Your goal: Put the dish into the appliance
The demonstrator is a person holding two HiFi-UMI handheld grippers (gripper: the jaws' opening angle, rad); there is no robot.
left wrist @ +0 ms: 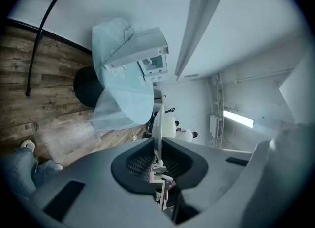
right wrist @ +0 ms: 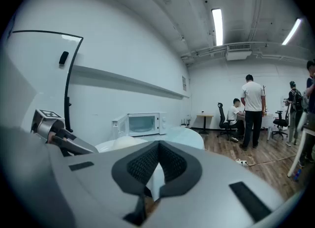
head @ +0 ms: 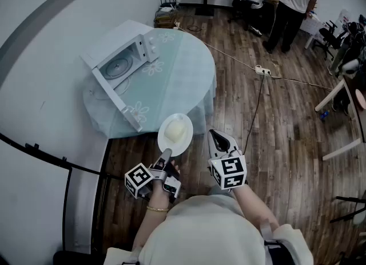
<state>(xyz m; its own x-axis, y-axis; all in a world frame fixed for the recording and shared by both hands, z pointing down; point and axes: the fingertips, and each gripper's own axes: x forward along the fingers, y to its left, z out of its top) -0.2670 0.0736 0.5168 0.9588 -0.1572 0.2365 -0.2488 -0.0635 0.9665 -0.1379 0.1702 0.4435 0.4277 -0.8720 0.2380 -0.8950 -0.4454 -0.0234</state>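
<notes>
A white dish with a pale round lump of food on it hangs just off the near edge of the round table. My left gripper is shut on the dish's near rim. In the left gripper view the dish stands edge-on between the pads. A white microwave sits at the table's far left with its door swung open towards me. My right gripper hangs to the right of the dish, shut and empty. In the right gripper view the microwave is ahead and the dish is at the left.
The table has a pale blue-green cloth with flower prints. A power strip and cable lie on the wooden floor to the right. Two people are at a desk far back right. A black railing runs along the left.
</notes>
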